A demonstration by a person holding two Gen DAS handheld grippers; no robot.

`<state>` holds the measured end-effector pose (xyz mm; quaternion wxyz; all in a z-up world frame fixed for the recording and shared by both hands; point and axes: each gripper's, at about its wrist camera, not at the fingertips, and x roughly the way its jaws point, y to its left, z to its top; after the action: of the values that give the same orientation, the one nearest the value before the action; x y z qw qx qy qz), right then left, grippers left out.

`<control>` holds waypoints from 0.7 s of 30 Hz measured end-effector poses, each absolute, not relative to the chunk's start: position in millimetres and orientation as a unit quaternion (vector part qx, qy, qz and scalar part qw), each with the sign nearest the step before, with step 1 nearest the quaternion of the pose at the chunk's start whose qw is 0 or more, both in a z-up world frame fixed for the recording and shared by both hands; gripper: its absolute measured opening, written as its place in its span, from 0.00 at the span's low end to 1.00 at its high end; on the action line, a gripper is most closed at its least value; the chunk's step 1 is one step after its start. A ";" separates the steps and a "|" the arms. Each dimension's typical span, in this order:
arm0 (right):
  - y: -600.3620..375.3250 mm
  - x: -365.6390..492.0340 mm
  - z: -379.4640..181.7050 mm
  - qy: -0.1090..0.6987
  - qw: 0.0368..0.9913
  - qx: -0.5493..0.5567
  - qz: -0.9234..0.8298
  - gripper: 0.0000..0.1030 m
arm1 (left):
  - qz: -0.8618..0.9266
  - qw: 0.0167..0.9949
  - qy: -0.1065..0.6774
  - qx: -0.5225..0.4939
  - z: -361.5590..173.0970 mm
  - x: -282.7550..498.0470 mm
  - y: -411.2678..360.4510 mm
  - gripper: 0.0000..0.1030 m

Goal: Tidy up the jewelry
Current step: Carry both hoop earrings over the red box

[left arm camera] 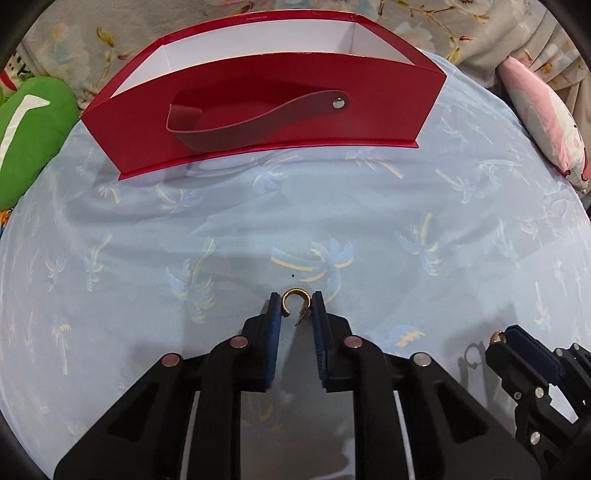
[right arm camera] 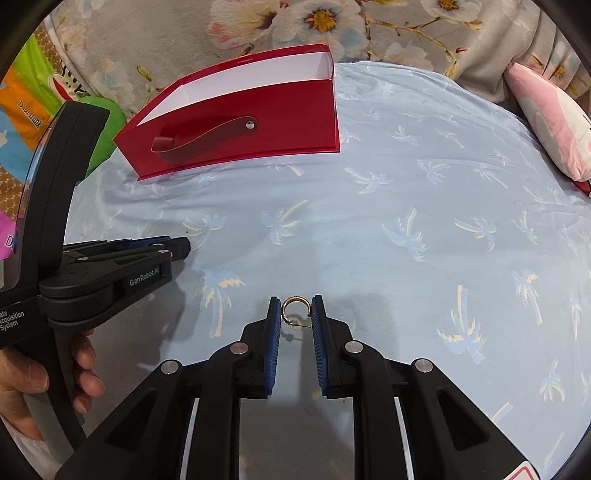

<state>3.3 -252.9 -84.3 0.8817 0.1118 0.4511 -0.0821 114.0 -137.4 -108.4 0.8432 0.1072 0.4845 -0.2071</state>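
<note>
My left gripper point(left arm camera: 295, 306) is shut on a small gold hoop earring point(left arm camera: 294, 300), held between its blue pads above the cloth. My right gripper point(right arm camera: 294, 310) is shut on a second gold hoop earring point(right arm camera: 293, 306) the same way. The right gripper also shows in the left wrist view point(left arm camera: 502, 338) at the lower right, with its earring point(left arm camera: 495, 336) at the tip. The left gripper shows in the right wrist view point(right arm camera: 181, 245) at the left, held by a hand. An open red box point(left arm camera: 258, 110) with a white inside stands on the far side of the cloth; it also shows in the right wrist view point(right arm camera: 236, 122).
A light blue cloth with palm prints point(left arm camera: 406, 221) covers the surface. A green soft item point(left arm camera: 29, 133) lies at the left, a pink and white cushion point(left arm camera: 543, 118) at the right. Floral fabric point(right arm camera: 332, 26) lies behind the box.
</note>
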 end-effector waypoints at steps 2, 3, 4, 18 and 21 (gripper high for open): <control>-252.4 3.4 -83.2 0.449 0.883 0.111 -0.081 0.15 | -0.215 0.839 0.490 0.096 -107.3 115.2 -134.5 0.15; -252.2 3.6 -82.3 0.448 0.883 0.111 -0.081 0.15 | -0.216 0.839 0.491 0.090 -105.7 115.8 -130.2 0.15; -252.3 4.0 -80.9 0.447 0.884 0.111 -0.081 0.15 | -0.215 0.841 0.489 0.086 -102.8 115.7 -126.1 0.15; -238.5 28.2 -15.4 0.379 0.919 0.096 -0.053 0.15 | -0.166 0.890 0.424 0.034 -6.6 128.7 -41.4 0.15; -237.3 41.9 12.3 0.347 0.932 0.089 -0.046 0.15 | -0.157 0.903 0.400 0.027 17.4 137.1 -29.6 0.15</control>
<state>41.9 -237.3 12.3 0.9325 0.0895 0.3470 -0.0462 137.1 -29.6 17.4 0.9027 0.0267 0.3997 -0.1568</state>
